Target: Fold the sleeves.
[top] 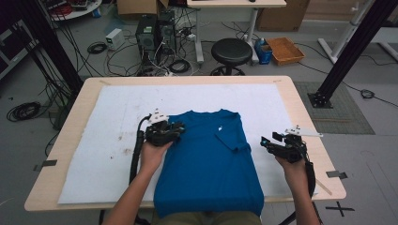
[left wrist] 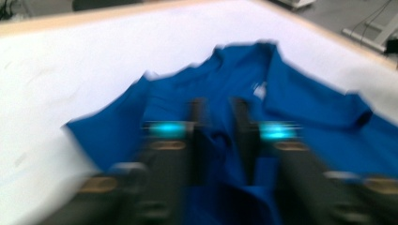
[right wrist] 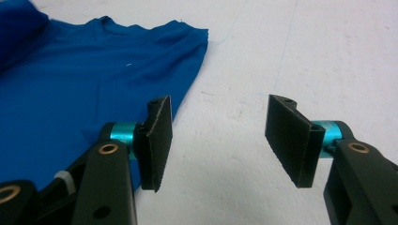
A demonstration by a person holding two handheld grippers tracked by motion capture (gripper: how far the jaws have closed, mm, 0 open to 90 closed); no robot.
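Blue shirt (left wrist: pixel 300 117) mid-fold, pinched in left claw (left wrist: pixel 220 140); right claw (right wrist: pixel 218 140) spread wide beside its edge. Next: carry fold across.

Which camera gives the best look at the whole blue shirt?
The high view: the blue shirt lies there complete, sleeves folded in. The left gripper view shows a blurred bunch of it between the jaws; the right gripper view shows its collar and one edge.

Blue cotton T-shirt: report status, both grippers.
Left gripper shut on blue cotton T-shirt, at its left edge. Right gripper open, empty, beside shirt over white table cover. Nothing in the way.
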